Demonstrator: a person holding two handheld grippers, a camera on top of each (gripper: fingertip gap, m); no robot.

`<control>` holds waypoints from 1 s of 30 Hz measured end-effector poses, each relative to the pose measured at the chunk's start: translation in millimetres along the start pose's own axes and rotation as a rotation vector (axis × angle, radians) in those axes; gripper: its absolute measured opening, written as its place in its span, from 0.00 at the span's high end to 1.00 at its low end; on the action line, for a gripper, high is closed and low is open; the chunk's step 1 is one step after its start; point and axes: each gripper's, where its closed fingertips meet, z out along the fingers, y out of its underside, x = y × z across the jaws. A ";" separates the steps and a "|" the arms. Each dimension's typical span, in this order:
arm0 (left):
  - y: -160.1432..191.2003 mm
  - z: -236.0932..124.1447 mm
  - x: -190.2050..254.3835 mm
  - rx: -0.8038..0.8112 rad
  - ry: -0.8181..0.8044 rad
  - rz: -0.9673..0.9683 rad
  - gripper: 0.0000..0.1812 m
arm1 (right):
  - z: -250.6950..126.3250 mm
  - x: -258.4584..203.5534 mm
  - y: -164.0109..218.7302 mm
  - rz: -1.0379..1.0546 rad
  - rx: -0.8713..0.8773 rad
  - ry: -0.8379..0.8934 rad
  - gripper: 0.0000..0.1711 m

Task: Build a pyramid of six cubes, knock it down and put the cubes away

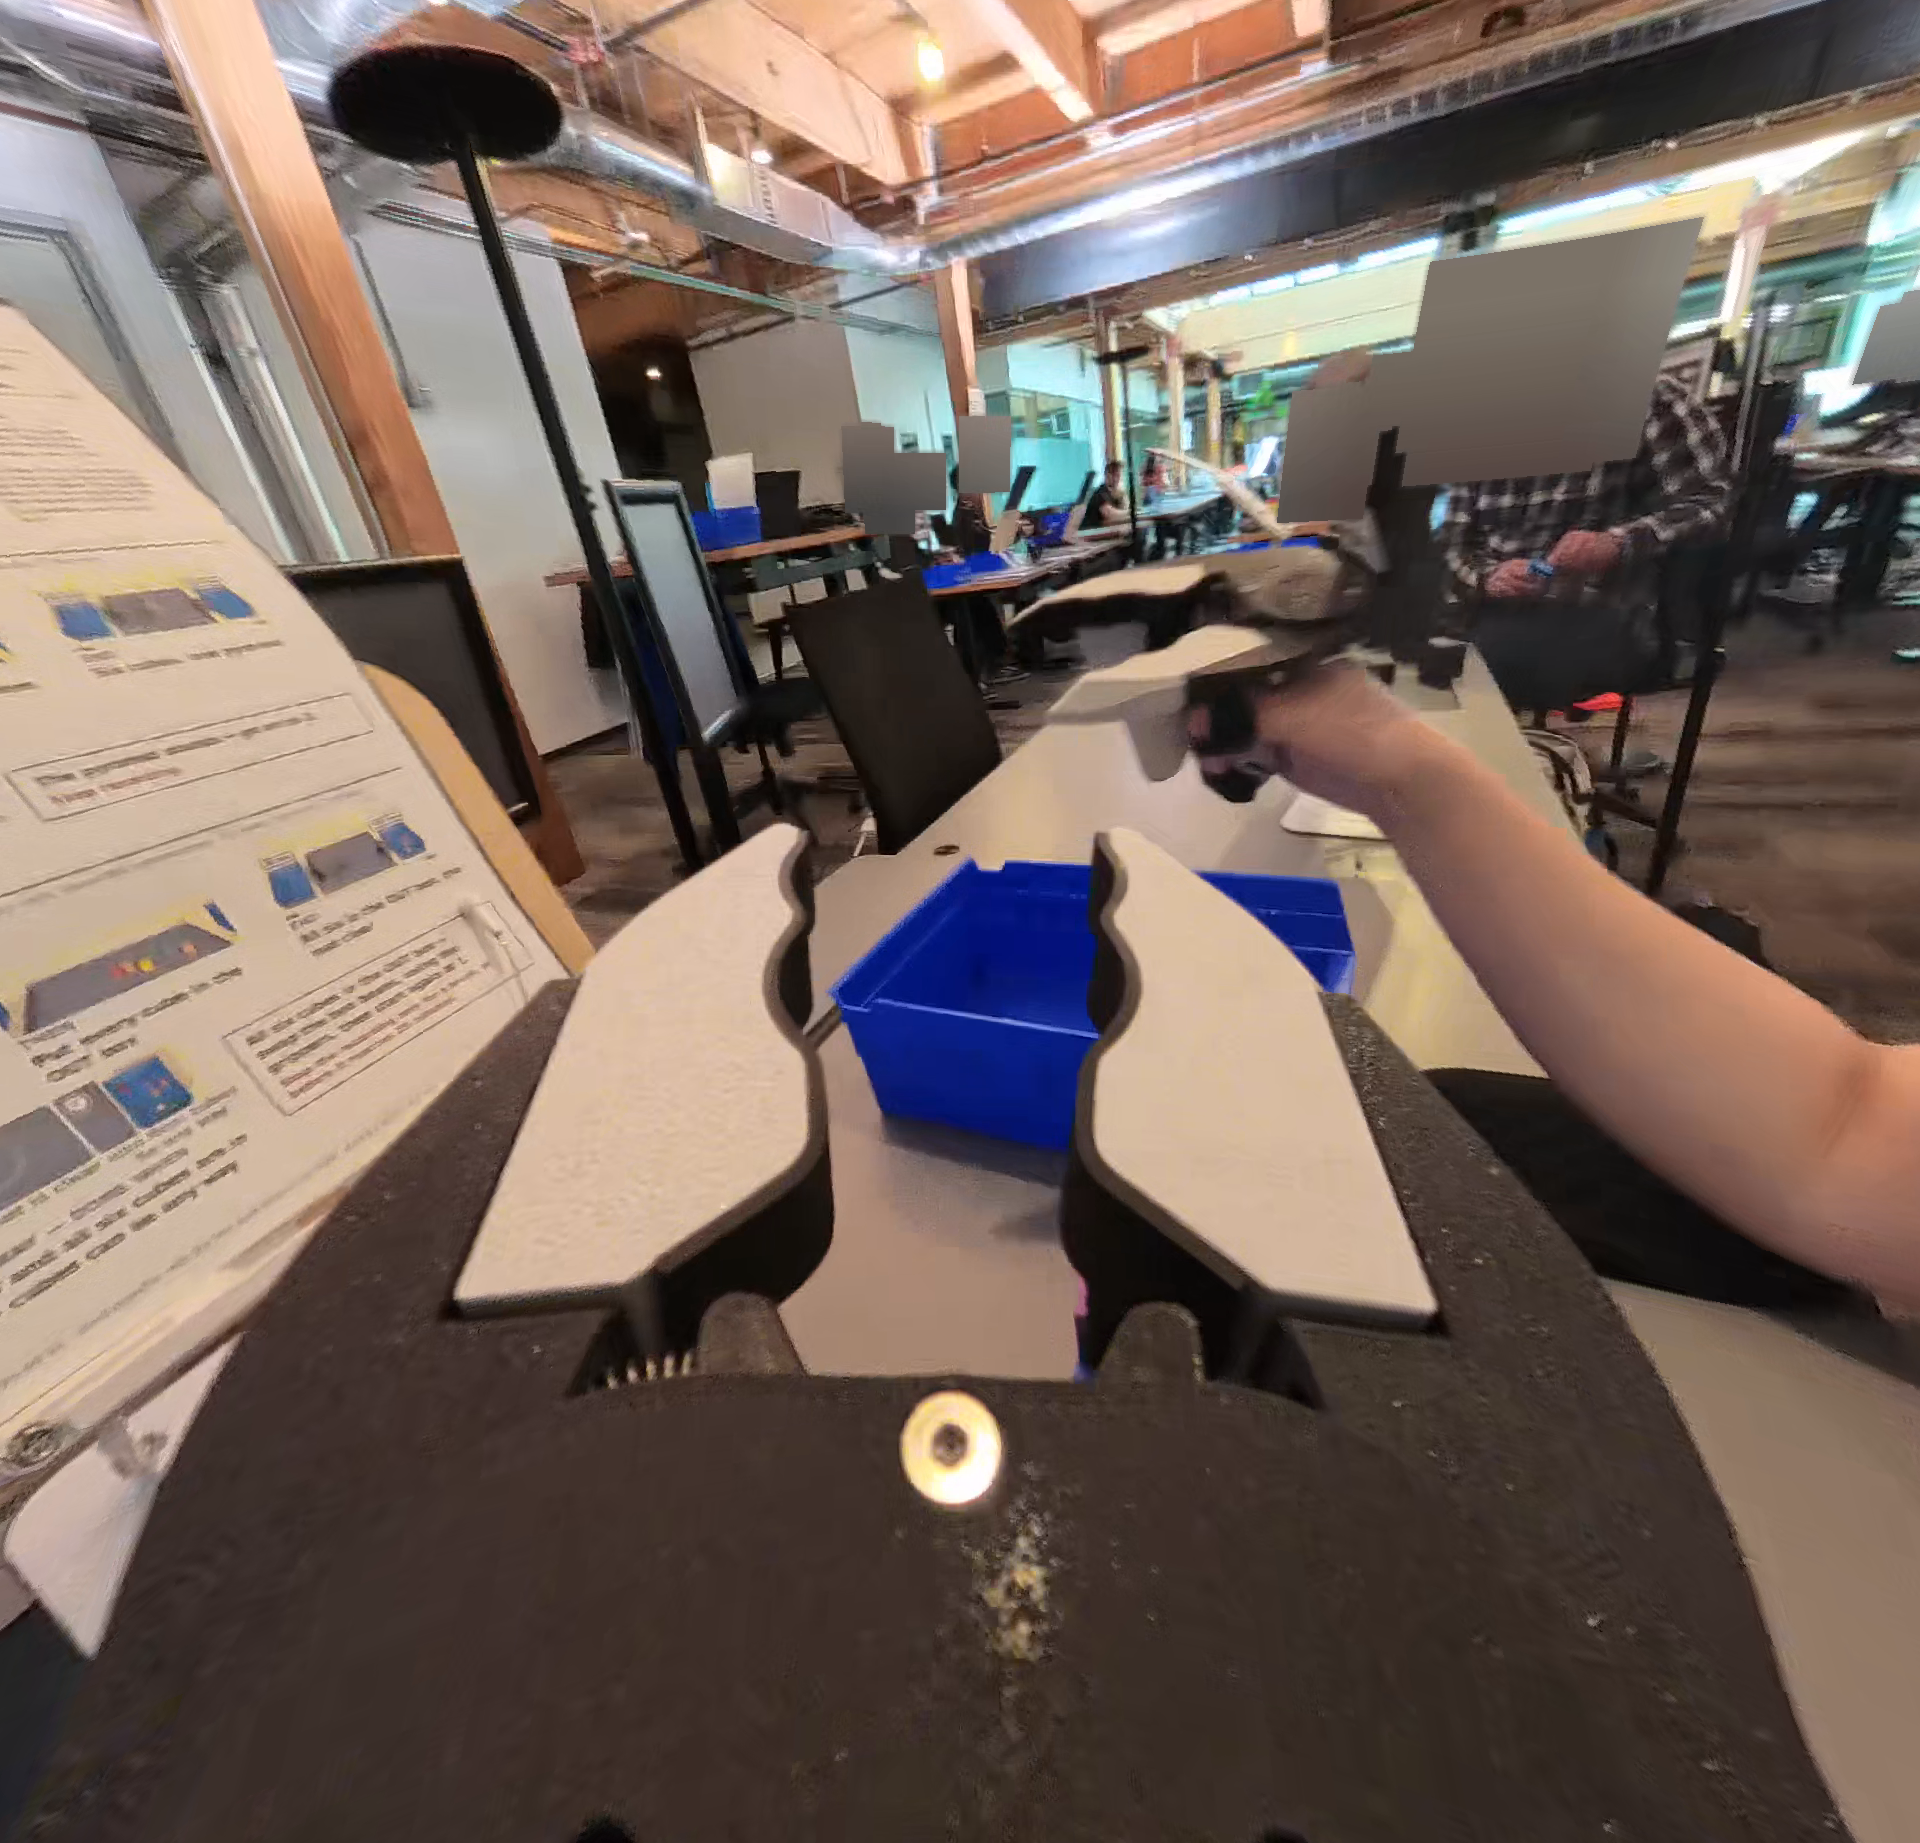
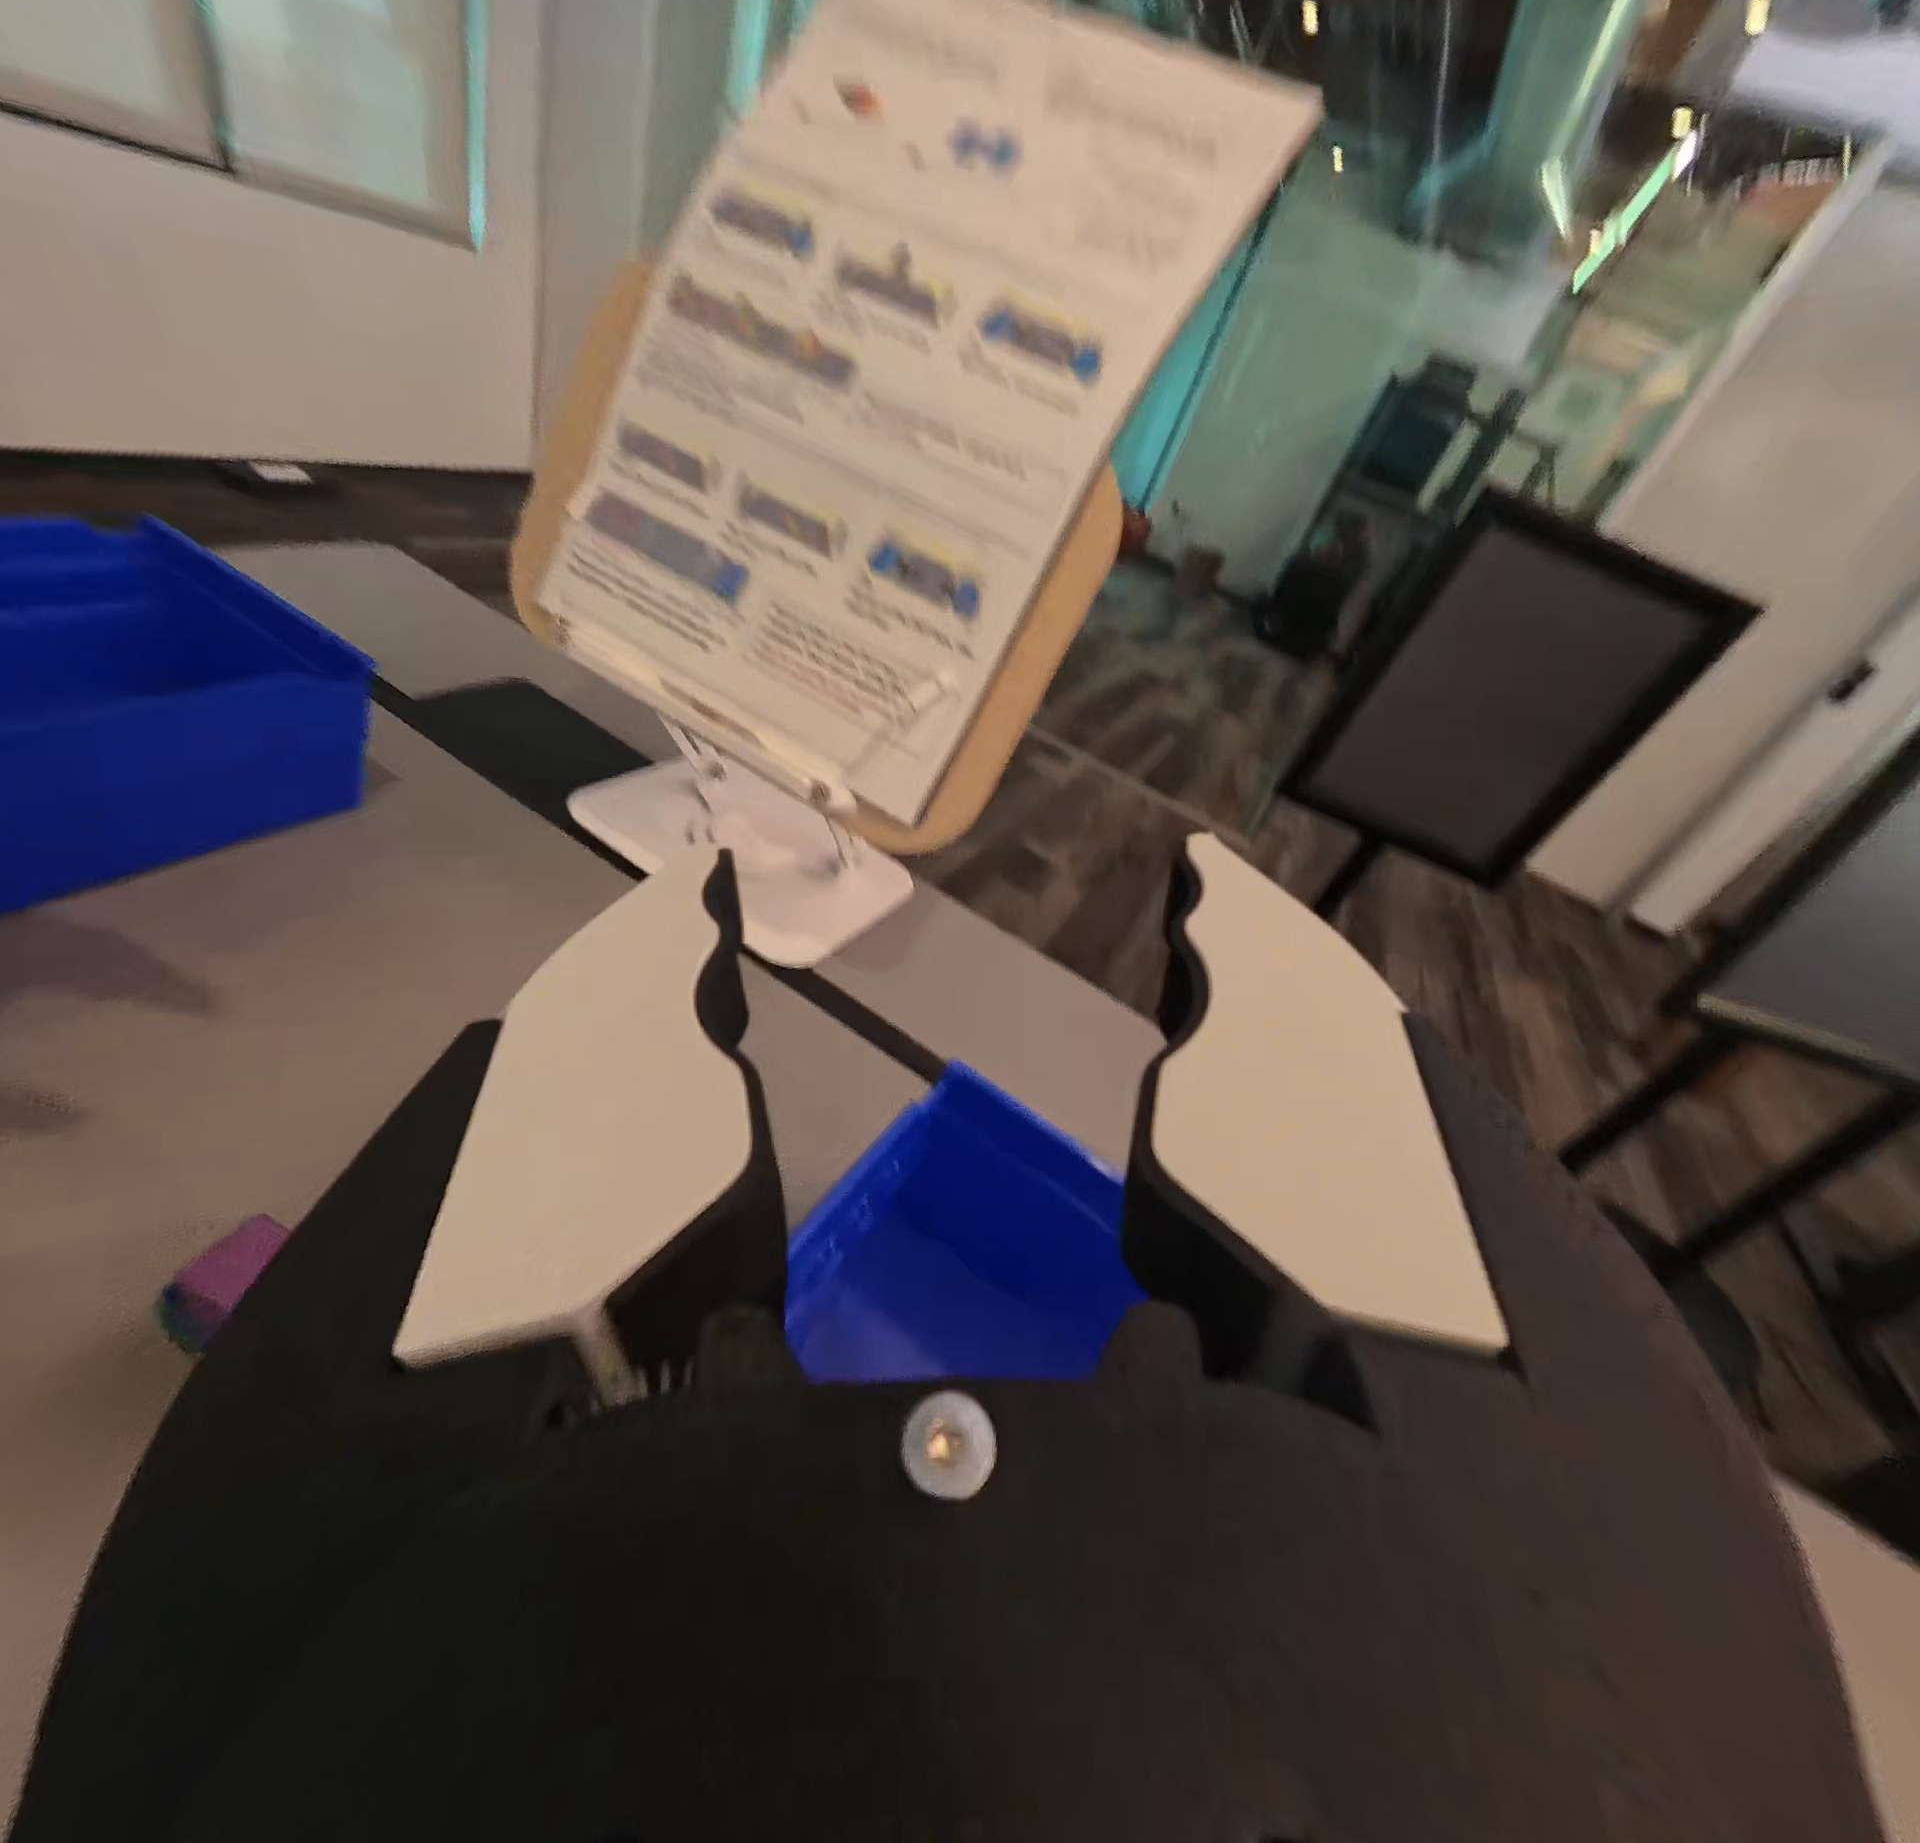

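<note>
A white printed sheet with small pictures leans on a light brown board held up by a white stand on the grey table. A black office chair sits past the table's end. A tall black pole with a round top stands near a thick wooden post. A dark framed board stands on the floor.

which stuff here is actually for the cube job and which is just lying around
For the job: blue bin, second blue bin, purple cube, instruction sheet on its stand.
Lying about: black office chair, floor lamp, framed boards.
</note>
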 end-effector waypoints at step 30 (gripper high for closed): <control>0.6 -11.8 9.4 -0.013 0.067 0.035 1.00 | -32.5 -177.2 20.8 -0.492 -0.120 -0.787 1.00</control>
